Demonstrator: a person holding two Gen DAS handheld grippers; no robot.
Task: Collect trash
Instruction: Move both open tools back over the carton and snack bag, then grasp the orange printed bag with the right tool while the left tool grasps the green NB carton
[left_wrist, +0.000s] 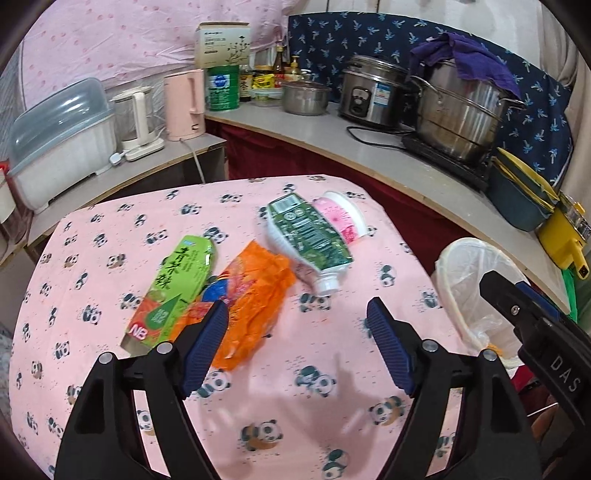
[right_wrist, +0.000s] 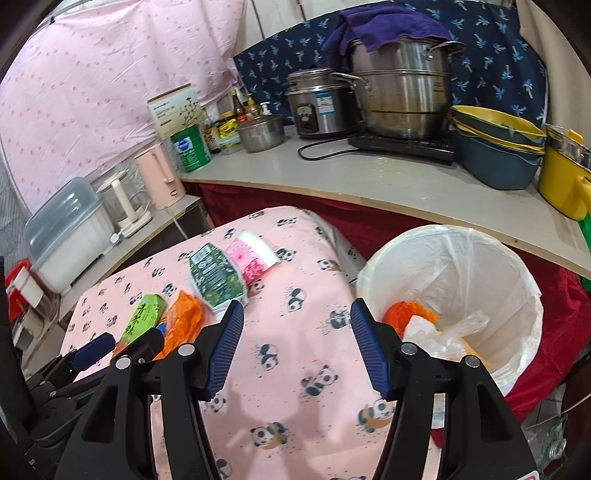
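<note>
Two handheld grippers hover above a small table (left_wrist: 110, 236) covered in pink cloth printed with pandas, both angled downward toward it. The left gripper (left_wrist: 297, 314) has its blue-padded fingers spread wide with nothing between them — only bare cloth shows in the gap. The right gripper (right_wrist: 297, 314) is likewise spread and empty, its jaws framing open cloth near the table's right edge.

Four pieces of trash lie on the far half of the table. From left to right: a green carton (left_wrist: 173, 288), flat on its side; a crumpled orange wrapper (left_wrist: 251, 299) touching the carton and partly overlapping it; a squashed green-labelled bottle (left_wrist: 310, 240) with its white cap pointing toward the grippers; and a pink and white cup (left_wrist: 343, 218) lying against the bottle's far side. The left gripper's left fingertip sits in front of the wrapper's near edge.

The near half of the table is bare cloth, leaving open room below both grippers. Just off the table's right edge stands a white bin (right_wrist: 517, 266) lined with a clear bag, already holding orange and white scraps. Beyond it, a counter (right_wrist: 369, 181) crowded with pots runs along the back.
</note>
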